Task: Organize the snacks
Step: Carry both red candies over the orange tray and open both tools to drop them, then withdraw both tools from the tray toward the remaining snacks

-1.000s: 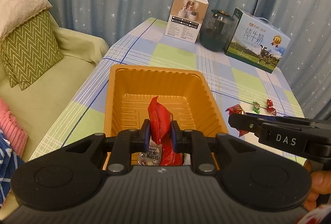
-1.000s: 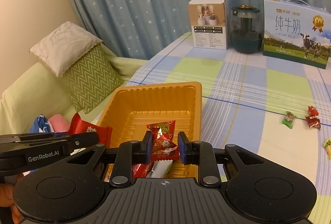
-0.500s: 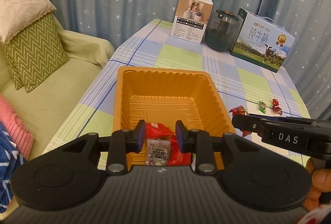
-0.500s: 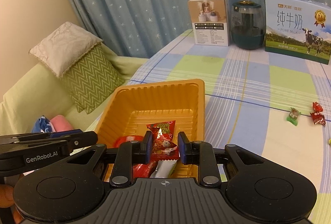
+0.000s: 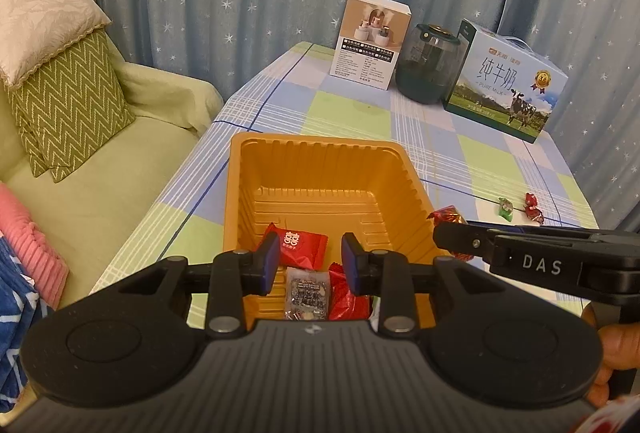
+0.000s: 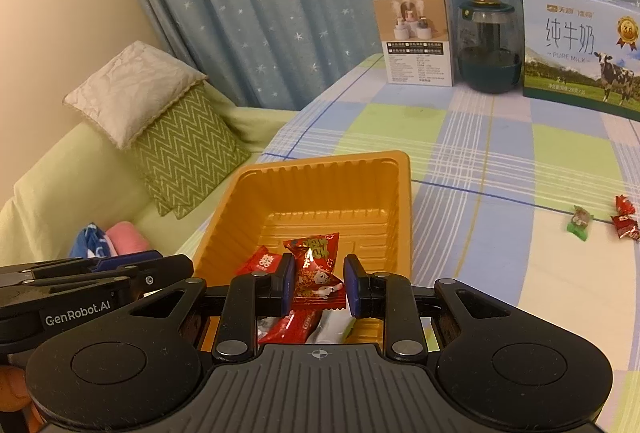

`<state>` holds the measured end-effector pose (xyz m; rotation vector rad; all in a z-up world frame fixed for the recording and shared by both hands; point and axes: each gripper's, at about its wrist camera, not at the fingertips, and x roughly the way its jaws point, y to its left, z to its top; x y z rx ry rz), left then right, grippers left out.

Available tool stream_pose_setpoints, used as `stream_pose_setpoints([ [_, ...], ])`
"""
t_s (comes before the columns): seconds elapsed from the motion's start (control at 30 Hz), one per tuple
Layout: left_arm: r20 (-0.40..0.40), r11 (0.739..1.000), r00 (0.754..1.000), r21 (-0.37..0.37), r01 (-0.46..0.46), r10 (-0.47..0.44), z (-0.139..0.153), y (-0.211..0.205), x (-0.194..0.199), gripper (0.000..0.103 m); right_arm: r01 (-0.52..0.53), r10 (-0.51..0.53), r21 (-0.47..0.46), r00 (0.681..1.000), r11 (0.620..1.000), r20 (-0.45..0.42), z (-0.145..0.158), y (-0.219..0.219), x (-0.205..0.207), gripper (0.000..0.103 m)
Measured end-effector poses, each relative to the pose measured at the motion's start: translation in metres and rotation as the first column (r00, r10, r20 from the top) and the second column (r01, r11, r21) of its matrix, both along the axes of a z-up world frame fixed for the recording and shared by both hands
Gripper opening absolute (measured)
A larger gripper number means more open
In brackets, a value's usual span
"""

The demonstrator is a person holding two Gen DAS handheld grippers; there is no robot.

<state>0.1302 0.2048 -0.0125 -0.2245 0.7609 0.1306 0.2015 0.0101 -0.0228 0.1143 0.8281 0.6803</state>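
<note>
An orange plastic tray (image 5: 320,169) sits on the checked tablecloth near the table's left edge; it also shows in the right wrist view (image 6: 328,189). My left gripper (image 5: 309,263) is open above the tray's near end, over a flat red snack packet (image 5: 298,244) lying in the tray with other wrapped snacks (image 5: 307,293). My right gripper (image 6: 318,287) holds a red printed candy packet (image 6: 316,269) between its pads, the jaws slightly parted, over the tray's near end. Loose candies (image 6: 580,223) lie on the cloth at right.
At the table's far end stand a white product box (image 5: 370,39), a dark glass jar (image 5: 430,63) and a milk carton box (image 5: 506,81). A green sofa with a zigzag cushion (image 5: 64,105) lies left of the table. Starred blue curtains hang behind.
My left gripper opened and let go of the red snack packet, which now lies flat in the tray. My right gripper's jaws have widened slightly around its candy packet.
</note>
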Motion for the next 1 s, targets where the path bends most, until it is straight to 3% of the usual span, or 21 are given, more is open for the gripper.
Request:
stream_pose_setpoints([
  [0.17, -0.008, 1.000, 1.000, -0.006, -0.008, 0.008, -0.003, 0.001, -0.002, 0.037, -0.010, 0.010, 0.032, 1.000, 0.999, -0.011, 0.000, -0.001, 0.000, 0.032],
  [0.27, -0.008, 1.000, 1.000, -0.009, -0.008, 0.008, -0.003, 0.001, -0.005, 0.038, 0.011, -0.010, 0.054, 1.000, 0.999, -0.019, 0.000, -0.007, 0.001, 0.059],
  [0.57, 0.006, 1.000, 1.000, -0.005, -0.007, 0.007, 0.006, -0.006, -0.011, 0.041, 0.074, -0.073, 0.056, 0.997, 0.996, -0.022, 0.011, -0.035, -0.006, 0.059],
  [0.7, 0.014, 1.000, 1.000, -0.003, 0.004, -0.004, 0.013, -0.014, -0.015, 0.046, 0.124, -0.122, 0.049, 0.992, 0.991, -0.027, 0.015, -0.056, -0.013, 0.059],
  [0.8, 0.025, 1.000, 1.000, -0.015, 0.013, -0.013, 0.020, -0.022, -0.018, 0.056, 0.169, -0.168, 0.044, 0.985, 0.985, -0.029, 0.019, -0.076, -0.020, 0.059],
  [1.0, 0.044, 0.998, 0.997, -0.015, 0.063, -0.062, 0.033, -0.050, -0.017, 0.059, 0.257, -0.256, 0.049, 0.966, 0.965, -0.022, 0.032, -0.120, -0.035, 0.059],
])
